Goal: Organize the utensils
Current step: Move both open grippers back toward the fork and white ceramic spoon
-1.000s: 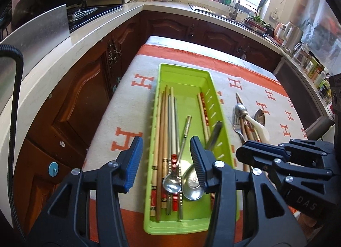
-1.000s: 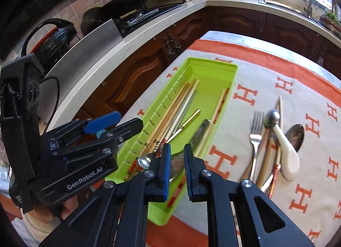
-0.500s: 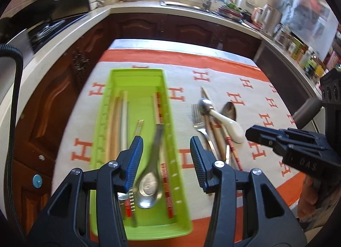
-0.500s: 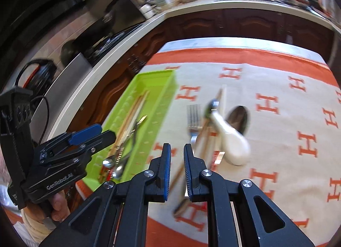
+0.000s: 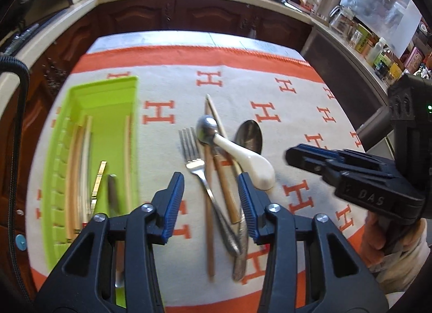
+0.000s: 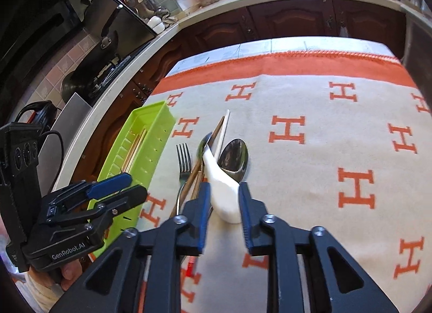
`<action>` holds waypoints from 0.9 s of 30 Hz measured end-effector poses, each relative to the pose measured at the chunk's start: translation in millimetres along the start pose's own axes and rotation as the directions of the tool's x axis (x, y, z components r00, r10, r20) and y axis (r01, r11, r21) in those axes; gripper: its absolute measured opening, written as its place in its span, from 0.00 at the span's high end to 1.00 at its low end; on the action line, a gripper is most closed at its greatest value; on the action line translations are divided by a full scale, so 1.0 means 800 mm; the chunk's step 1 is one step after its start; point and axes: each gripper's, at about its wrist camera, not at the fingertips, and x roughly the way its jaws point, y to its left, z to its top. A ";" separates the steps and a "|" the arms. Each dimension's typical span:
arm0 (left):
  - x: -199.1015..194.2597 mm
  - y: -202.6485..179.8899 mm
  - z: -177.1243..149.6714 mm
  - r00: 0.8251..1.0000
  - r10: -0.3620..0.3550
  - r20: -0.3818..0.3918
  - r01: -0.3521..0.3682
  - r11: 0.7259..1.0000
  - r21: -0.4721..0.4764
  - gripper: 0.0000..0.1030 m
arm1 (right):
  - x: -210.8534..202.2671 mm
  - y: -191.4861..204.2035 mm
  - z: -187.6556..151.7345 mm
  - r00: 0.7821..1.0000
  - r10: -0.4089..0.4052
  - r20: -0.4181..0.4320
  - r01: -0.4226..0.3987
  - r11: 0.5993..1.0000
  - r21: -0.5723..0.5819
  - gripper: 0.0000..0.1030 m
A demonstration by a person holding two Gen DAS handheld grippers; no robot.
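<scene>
Dark wooden kitchen cabinets ring a worktop (image 5: 172,40) covered by a cream cloth (image 5: 270,91) with orange H marks. At the left lies a green tray (image 5: 108,97) holding chopsticks (image 5: 81,167) and metal handles. Beside it on the cloth sits a loose heap: a fork (image 5: 193,156), wooden chopsticks (image 5: 208,191), a white-handled spoon (image 5: 243,156) and a steel spoon (image 5: 249,134). The left tongs (image 5: 210,199) hang spread over the heap, jaws just narrowing, nothing pinched. The right tongs (image 6: 222,205), just widening, straddle the white handle without pressing it.
</scene>
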 end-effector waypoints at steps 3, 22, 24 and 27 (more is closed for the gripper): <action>0.016 -0.006 0.002 1.000 -0.005 -0.029 0.005 1.000 0.001 0.66 | 0.025 -0.005 0.004 0.999 0.038 -0.028 -0.038 0.999 -0.015 0.72; 0.042 0.000 0.000 0.997 0.012 -0.081 -0.014 1.000 -0.023 0.66 | 0.087 0.003 -0.003 0.983 0.135 -0.126 -0.153 0.977 -0.146 0.79; 0.041 0.000 -0.001 0.997 0.010 -0.079 -0.012 1.000 -0.024 0.66 | 0.079 0.009 -0.004 0.978 0.164 -0.130 -0.184 0.969 -0.166 0.83; 0.040 0.000 -0.002 0.997 0.008 -0.076 -0.009 1.000 -0.024 0.66 | 0.072 0.019 -0.005 0.978 0.165 -0.129 -0.189 0.960 -0.208 0.84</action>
